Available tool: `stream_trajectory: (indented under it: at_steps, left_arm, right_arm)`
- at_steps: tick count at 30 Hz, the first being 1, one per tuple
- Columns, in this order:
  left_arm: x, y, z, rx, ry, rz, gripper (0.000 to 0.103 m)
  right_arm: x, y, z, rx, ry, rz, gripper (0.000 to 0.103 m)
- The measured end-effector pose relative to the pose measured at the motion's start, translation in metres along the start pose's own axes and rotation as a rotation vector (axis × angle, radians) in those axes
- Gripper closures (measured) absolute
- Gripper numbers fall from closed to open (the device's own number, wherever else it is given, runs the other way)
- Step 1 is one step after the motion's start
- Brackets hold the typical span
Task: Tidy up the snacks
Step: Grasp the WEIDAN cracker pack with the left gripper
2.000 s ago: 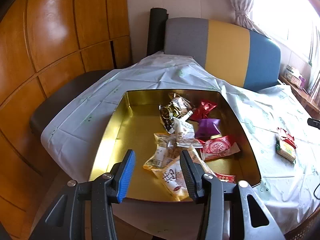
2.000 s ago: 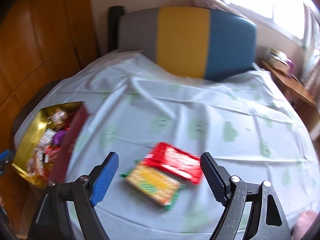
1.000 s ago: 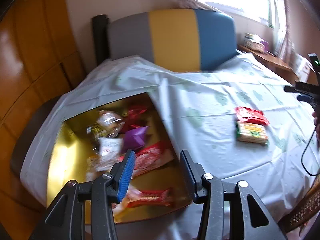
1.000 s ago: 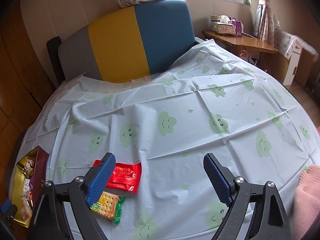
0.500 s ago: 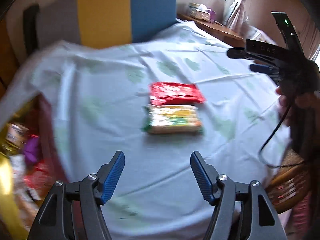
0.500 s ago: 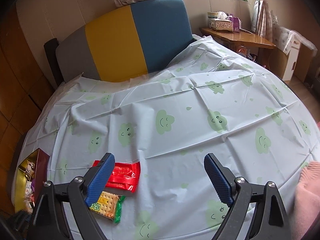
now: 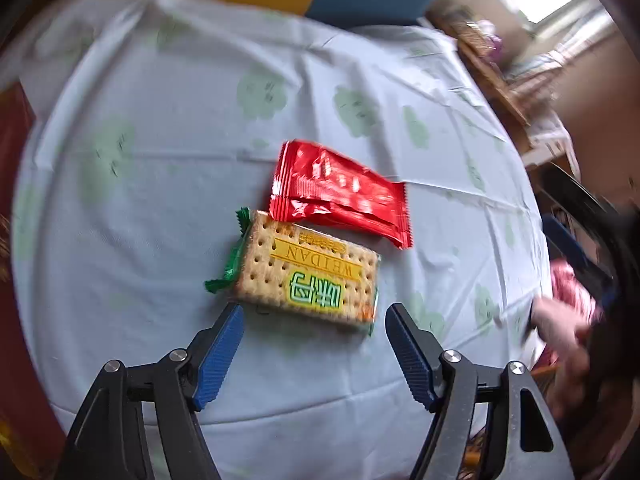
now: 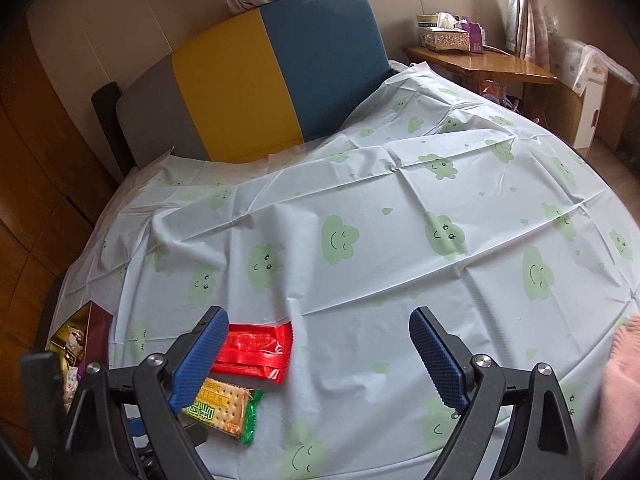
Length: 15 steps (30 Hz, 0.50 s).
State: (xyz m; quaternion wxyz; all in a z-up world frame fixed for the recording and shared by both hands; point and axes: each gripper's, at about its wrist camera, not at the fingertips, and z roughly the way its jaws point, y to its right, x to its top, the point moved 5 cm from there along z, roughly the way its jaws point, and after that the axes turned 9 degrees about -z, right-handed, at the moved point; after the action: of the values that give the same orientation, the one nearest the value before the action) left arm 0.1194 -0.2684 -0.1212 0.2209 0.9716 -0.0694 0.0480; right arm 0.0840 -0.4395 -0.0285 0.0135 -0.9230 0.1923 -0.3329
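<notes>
Left gripper (image 7: pixel 314 314): jaws wide apart and just been opening; nothing clamped. It hangs over the cloth with its tips at the near edge of the cracker pack, one tip at each near corner, pads clear of the wrapper.
Right gripper (image 8: pixel 316 318): jaws wide apart, nothing between them but bare cloth. Its left finger overlaps the red pack in the right wrist view.
Cracker pack (image 7: pixel 308 270): flat on the cloth, green wrapper ends, yellow band with lettering. Near side of the red pack, long edges touching or just overlapping.
Red pack (image 7: pixel 340 194): flat on the cloth, just beyond the cracker pack, slightly skewed to it.
Box (image 8: pixel 94 330): at the far left edge of the table, dark red outer wall, gold lining, several wrapped snacks inside. Well apart from the two packs.
Cloth (image 8: pixel 400 232): pale, green cloud faces, creased, covers the table.
Chair (image 8: pixel 256 76): grey, yellow and blue back, at the far side of the table.
Person: pink sleeve (image 8: pixel 620 392) at the right edge of the right wrist view.
</notes>
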Motion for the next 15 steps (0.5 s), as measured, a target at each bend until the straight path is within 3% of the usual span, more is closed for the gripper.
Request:
stream_trajectory:
  at_steps: [4, 12, 15]
  left_arm:
    - [0.011, 0.002, 0.007, 0.031, 0.02, -0.055, 0.029]
    - [0.035, 0.006, 0.005, 0.147, 0.109, -0.039, 0.029]
    - [0.041, 0.011, 0.009, 0.187, 0.113, -0.016, 0.022]
  right_arm:
    - [0.001, -0.001, -0.002, 0.021, 0.005, 0.006, 0.009]
    - [0.0, -0.001, -0.005, 0.055, 0.009, 0.022, 0.008]
    - [-0.001, -0.001, -0.005, 0.065, 0.004, 0.031, 0.007]
